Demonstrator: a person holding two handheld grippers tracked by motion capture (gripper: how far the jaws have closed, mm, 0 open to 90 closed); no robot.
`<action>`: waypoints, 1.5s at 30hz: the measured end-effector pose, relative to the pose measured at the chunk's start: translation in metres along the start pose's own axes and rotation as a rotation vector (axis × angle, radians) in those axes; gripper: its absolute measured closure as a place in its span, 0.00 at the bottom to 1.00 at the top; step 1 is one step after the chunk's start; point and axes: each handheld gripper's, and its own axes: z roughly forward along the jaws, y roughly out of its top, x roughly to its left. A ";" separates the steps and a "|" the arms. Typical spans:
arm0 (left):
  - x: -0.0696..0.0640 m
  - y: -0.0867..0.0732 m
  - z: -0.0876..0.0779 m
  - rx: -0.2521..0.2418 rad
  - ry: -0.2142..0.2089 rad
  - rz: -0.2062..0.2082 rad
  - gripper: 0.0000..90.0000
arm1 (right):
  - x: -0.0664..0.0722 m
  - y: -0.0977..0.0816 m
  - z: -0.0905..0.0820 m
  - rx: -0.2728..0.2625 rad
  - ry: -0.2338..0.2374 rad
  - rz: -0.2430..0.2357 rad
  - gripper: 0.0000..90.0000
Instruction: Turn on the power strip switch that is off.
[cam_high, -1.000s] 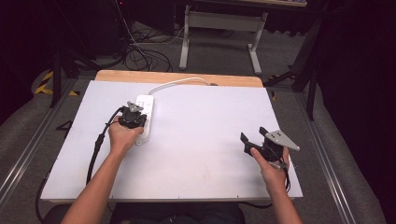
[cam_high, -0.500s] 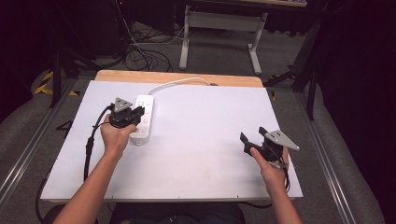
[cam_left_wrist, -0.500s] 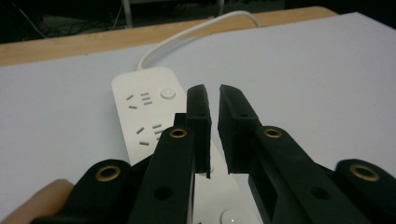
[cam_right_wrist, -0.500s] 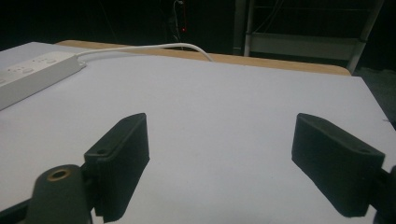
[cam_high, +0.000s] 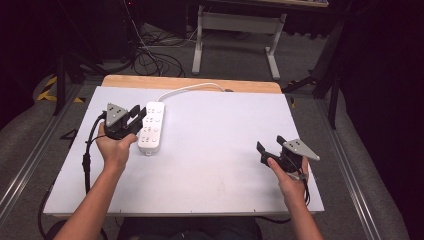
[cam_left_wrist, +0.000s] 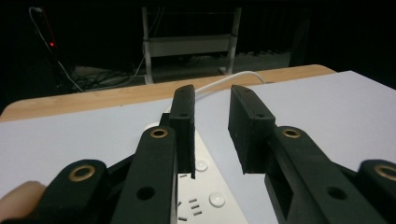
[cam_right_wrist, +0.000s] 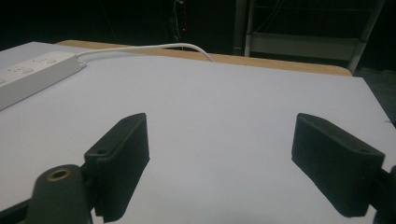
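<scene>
High view puts the white plastic power strip (cam_high: 152, 126) left of centre on the pale grey tabletop (cam_high: 215, 150), lying lengthwise away from the person, its white cable (cam_high: 190, 89) curving off toward the wooden far edge. The left hand-held gripper (cam_high: 134, 116) sits just beside the strip's left flank, its jaws parted by a narrow gap and closed on nothing. In the left gripper view that gripper (cam_left_wrist: 211, 130) hangs over the strip (cam_left_wrist: 205, 186), with one jaw above the socket face and the other past its right-hand edge.

The risk, as I judge it, lies in that offset. If the jaws close from here, one pad could land on the socket face instead of the side wall, so the smooth casing would skid or twist rather than be gripped. The narrow gap also looks too small to straddle the body. A sideways shove could drag the cable and swing the strip round.

At lower right, the right hand-held gripper (cam_high: 270, 147) waits well apart, jaws spread wide (cam_right_wrist: 219, 163).
</scene>
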 end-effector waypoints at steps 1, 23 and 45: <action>-0.001 0.000 -0.001 -0.004 0.005 0.003 0.79 | 0.000 0.000 0.000 -0.001 0.000 0.000 0.22; -0.004 0.006 -0.021 -0.130 0.173 0.003 0.41 | 0.001 0.000 0.001 0.003 0.000 -0.008 0.22; 0.005 -0.005 -0.053 -0.161 0.180 0.004 0.18 | 0.001 0.001 0.000 -0.005 0.002 -0.012 0.22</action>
